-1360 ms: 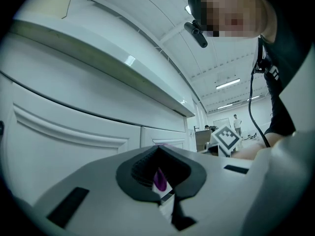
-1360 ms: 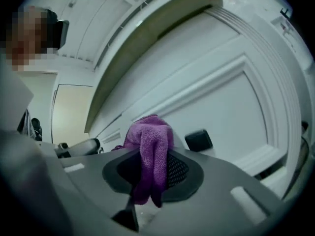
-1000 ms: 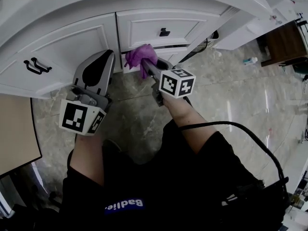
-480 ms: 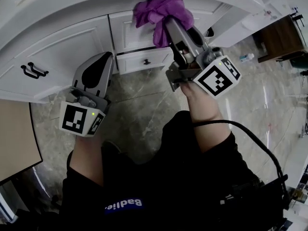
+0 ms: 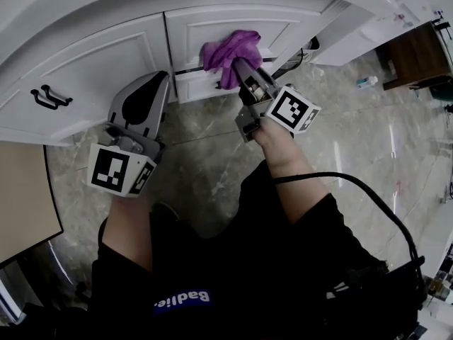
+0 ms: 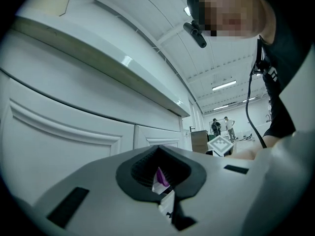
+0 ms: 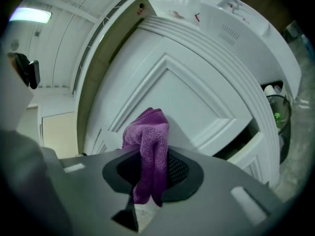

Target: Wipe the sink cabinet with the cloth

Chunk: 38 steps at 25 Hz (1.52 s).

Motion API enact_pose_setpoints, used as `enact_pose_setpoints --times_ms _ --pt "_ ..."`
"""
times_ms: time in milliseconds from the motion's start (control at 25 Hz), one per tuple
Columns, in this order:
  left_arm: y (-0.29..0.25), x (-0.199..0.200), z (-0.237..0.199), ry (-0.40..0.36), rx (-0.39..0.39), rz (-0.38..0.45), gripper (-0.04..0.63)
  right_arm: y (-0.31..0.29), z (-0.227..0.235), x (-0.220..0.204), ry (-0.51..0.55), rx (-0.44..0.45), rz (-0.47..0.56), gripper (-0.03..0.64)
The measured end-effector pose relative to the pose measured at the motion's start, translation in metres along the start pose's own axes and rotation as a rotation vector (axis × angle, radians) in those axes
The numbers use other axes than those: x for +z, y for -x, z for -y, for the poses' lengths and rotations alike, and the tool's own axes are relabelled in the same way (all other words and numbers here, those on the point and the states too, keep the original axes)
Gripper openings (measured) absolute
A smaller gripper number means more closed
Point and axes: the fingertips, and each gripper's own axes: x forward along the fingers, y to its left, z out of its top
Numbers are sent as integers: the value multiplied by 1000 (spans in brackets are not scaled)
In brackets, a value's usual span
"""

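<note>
**Purple cloth clamped in the right claw, against the cabinet front**

Head view: The right claw (image 5: 238, 68) reaches forward to the white sink cabinet (image 5: 106, 55), with the purple cloth (image 5: 230, 48) bunched at its tip. The cloth lies on a panelled front just right of the seam between two fronts, spreading above and to both sides of the claw's tip. The left claw (image 5: 146, 91) hangs lower and to the left, apart from the cloth, pointing at the cabinet's base near a black pull handle (image 5: 49, 96). Grey marbled floor (image 5: 205, 168) shows below both.

Left gripper view: The left claw (image 6: 161, 180) has its jaws together, with nothing gripped. Only a thin slit remains, through which a sliver of purple shows far off. The cabinet's white panelled door (image 6: 64, 132) fills the left side.

Right gripper view: The right claw (image 7: 147, 183) is clamped on the cloth (image 7: 150, 141). A fold hangs down between the dark pads, while the bunched upper part rises past the tips and rests against the cabinet's raised-panel front (image 7: 197, 97).
</note>
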Motion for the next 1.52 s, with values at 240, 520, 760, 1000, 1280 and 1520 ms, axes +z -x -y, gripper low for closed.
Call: enact_pose_setpoints --times_ms 240,520,760,1000,1280,1520 --pt "0 -2 -4 46 -6 17 5 9 78 -61 -91 -202 -121 77" --pt "-1 -4 -1 38 -22 16 5 37 36 4 -32 -63 -29 77" --pt "-1 -2 -1 40 -27 29 5 58 -69 98 83 257 176 77" --pt "-7 0 5 35 -45 41 5 32 -67 121 122 253 224 77" --pt "-11 -6 9 25 -61 23 5 28 64 46 -91 -61 103 77" --pt "-13 -12 12 24 -67 6 5 38 124 -24 -228 -241 -36 77"
